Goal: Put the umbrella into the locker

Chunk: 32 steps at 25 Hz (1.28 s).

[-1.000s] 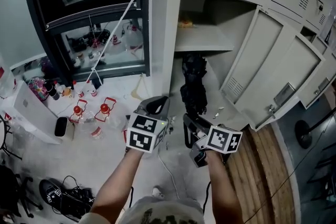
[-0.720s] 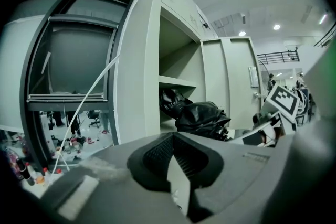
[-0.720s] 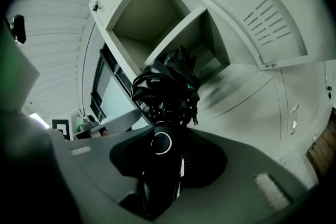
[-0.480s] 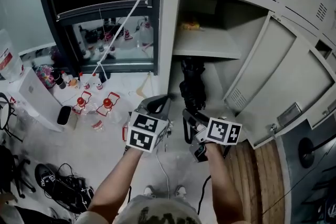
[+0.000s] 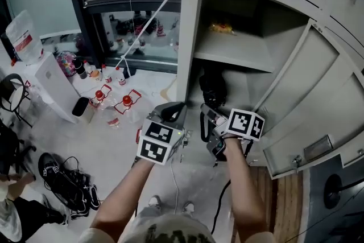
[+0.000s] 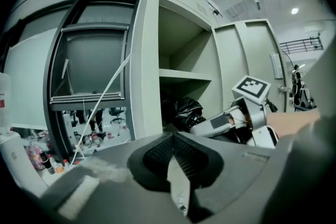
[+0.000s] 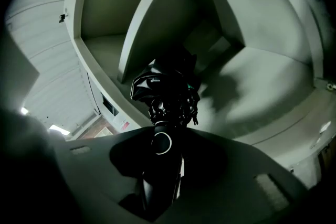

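The black folded umbrella [image 5: 211,88] points into the lower compartment of the open grey locker [image 5: 190,20], under its shelf [image 5: 236,54]. My right gripper [image 5: 208,122] is shut on the umbrella's handle, just in front of the locker's opening. In the right gripper view the handle with its ring button [image 7: 163,142] sits between the jaws of the right gripper [image 7: 164,134], and the bunched canopy [image 7: 167,86] reaches towards the locker's inside. My left gripper [image 5: 170,112] hovers to the left of the handle. Seen in its own view, the left gripper [image 6: 172,139] is shut on nothing.
The locker door [image 5: 318,99] hangs open to the right. A small yellow item [image 5: 222,27] lies on the shelf. On the floor to the left are red-capped bottles [image 5: 126,102], a white box [image 5: 54,88], and cables with shoes [image 5: 62,185]. A white cord [image 5: 153,17] slants across the window.
My right gripper has carried the umbrella forward, closer to the locker's lower compartment. The left gripper has stayed about where it was.
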{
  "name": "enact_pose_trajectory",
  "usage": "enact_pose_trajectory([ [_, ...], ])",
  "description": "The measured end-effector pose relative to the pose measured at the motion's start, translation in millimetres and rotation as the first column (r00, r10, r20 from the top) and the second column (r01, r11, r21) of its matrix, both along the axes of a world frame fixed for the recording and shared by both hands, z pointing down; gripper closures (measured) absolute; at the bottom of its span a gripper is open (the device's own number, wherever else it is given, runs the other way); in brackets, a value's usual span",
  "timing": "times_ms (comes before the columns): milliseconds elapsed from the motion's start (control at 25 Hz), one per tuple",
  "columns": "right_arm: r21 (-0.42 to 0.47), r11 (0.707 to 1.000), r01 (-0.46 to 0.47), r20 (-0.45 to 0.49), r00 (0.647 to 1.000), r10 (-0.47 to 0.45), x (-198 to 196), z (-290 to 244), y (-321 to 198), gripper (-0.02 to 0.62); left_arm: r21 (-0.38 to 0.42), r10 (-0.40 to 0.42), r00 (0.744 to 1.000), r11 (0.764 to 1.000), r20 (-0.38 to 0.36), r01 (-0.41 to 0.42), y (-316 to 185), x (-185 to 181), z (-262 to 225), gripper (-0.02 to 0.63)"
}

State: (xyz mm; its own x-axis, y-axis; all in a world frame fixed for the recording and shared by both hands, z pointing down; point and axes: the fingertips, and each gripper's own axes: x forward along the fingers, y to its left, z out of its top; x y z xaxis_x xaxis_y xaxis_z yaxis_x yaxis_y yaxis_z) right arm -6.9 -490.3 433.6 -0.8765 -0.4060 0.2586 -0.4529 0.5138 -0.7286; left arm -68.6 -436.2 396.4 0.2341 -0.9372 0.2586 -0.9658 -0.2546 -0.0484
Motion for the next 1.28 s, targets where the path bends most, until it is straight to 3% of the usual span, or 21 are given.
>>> enact_pose_trajectory([
  [360, -0.093, 0.995, 0.040, 0.063, 0.997, -0.035, -18.2, -5.2, -39.6, 0.460, -0.012, -0.066, 0.997, 0.998, 0.037, 0.066, 4.7, 5.2, 3.8, 0.601],
  [680, -0.202, 0.979, 0.027, 0.146, 0.989, 0.003, -42.7, -7.6, -68.1, 0.454, -0.023, -0.121, 0.989, 0.992, 0.079, 0.124, 9.4, -2.7, 7.2, 0.601],
  [920, -0.256, 0.967, 0.010, 0.140, 0.990, 0.027, -53.6, -2.2, -89.3, 0.451, -0.033, -0.144, 0.985, 0.988, 0.099, 0.148, 6.9, -8.2, 11.5, 0.601],
  [1280, -0.232, 0.972, -0.034, 0.025, 0.999, 0.041, -64.8, 4.0, -108.0, 0.448, -0.046, -0.144, 0.984, 0.988, 0.108, 0.150, 2.3, -17.2, 16.2, 0.601],
])
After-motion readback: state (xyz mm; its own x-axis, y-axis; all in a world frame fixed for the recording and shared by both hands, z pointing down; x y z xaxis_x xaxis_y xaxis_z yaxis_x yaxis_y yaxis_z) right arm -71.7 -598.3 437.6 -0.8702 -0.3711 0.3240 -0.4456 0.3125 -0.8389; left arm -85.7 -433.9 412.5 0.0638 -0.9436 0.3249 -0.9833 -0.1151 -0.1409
